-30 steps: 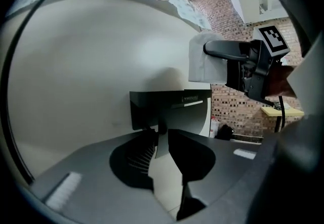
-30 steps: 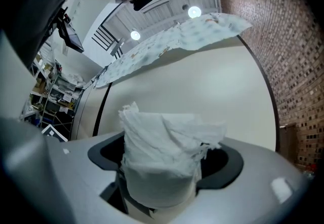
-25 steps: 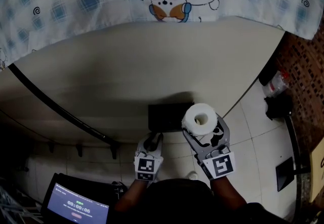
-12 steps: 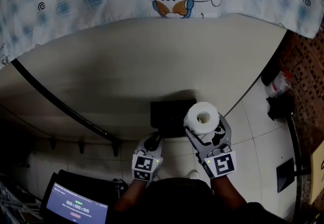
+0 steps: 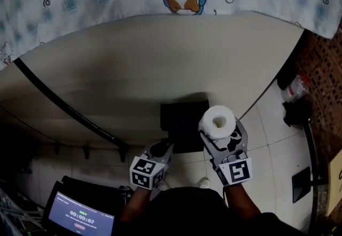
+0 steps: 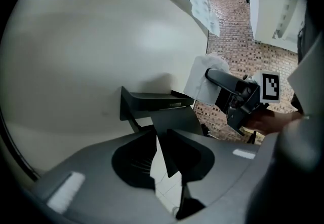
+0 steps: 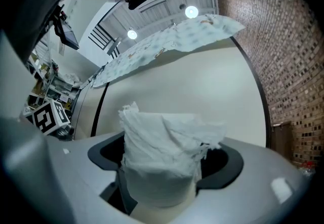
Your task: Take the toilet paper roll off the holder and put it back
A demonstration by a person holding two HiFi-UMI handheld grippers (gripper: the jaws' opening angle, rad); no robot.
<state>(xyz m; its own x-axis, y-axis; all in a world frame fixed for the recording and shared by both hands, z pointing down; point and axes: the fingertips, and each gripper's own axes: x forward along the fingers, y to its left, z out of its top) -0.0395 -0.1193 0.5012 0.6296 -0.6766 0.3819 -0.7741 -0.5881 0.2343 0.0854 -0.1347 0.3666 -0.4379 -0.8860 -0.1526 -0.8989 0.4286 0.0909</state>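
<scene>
The right claw [image 5: 219, 126] grips the toilet paper roll [image 5: 218, 120], its core hole facing up, just right of the black holder [image 5: 180, 122] on the pale wall [image 5: 133, 69]. The left claw [image 5: 162, 148] hovers below the holder.

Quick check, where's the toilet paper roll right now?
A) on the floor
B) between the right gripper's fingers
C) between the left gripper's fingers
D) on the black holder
B: the right gripper view shows the toilet paper roll clamped between the fingers of the right gripper, and the holder on the wall has no roll on it.
</scene>
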